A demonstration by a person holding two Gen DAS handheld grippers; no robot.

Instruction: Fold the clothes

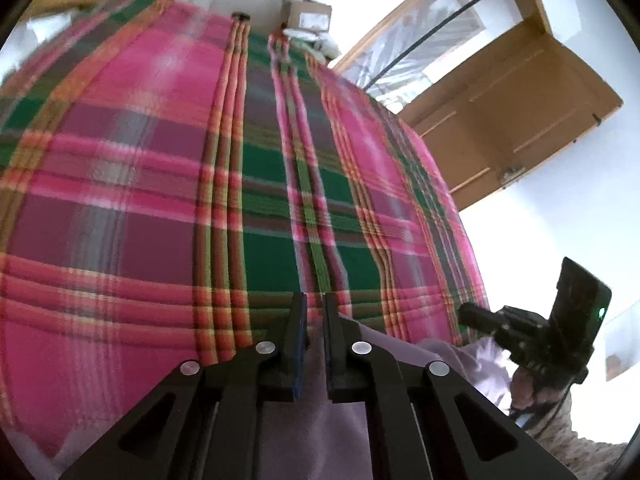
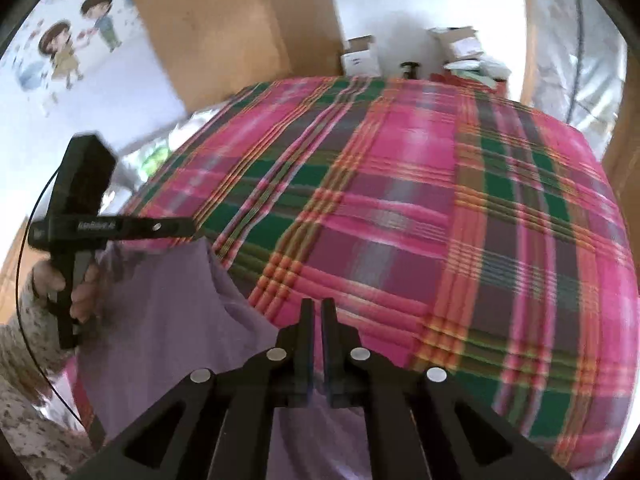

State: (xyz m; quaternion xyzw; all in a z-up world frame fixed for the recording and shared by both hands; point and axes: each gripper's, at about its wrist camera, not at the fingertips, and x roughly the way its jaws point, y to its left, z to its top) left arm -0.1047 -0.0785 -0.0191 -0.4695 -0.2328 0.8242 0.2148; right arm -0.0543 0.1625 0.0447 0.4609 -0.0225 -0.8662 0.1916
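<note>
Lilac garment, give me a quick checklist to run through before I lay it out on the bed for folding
1. Left gripper grips the lilac garment: ok, cloth sits between its nearly shut fingers.
2. Right gripper grips it: ok, fingers nearly shut on cloth.
3. Garment spread flat: not ok, it hangs bunched between the grippers.
4. Plaid bedspread free of other items: ok where visible.
5. Which edge is held: cannot tell.
</note>
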